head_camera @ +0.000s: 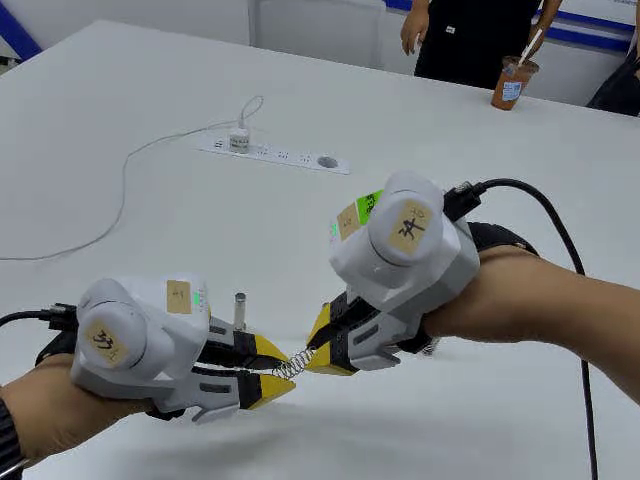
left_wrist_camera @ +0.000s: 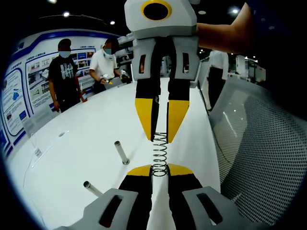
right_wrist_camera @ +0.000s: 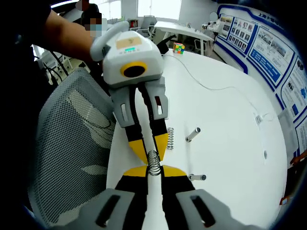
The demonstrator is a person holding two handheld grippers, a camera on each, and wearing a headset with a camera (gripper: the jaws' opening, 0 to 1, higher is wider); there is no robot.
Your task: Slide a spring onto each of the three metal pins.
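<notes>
A broad white desk in a bright room with poster-lined walls carries the work. Just above the desk's near edge, a small coiled steel spring is held clear of the surface and gripped at both ends. One end is pinched between the nearly closed yellow tips of the left gripper, the other between the equally narrowed tips of the right gripper, so the coil bridges the short gap between the two claws. A short upright metal pin stands just beyond the left gripper, bare of any spring, and a further bare pin is seen in the left gripper view. In the right gripper view a second coil spring is seen beside the pins; whether it sits on a pin cannot be told. Farther toward the far edge lie a white power strip with a plugged charger and a brown cup with a straw. The main risk is judged to lie in the double grip. If the claws are drawn apart or twisted, the coil could be stretched or kinked. If one end is released under tension, the spring could flick away and be lost over the near edge. A skewed approach could also catch the coil on the pin's top or knock the pin over.
</notes>
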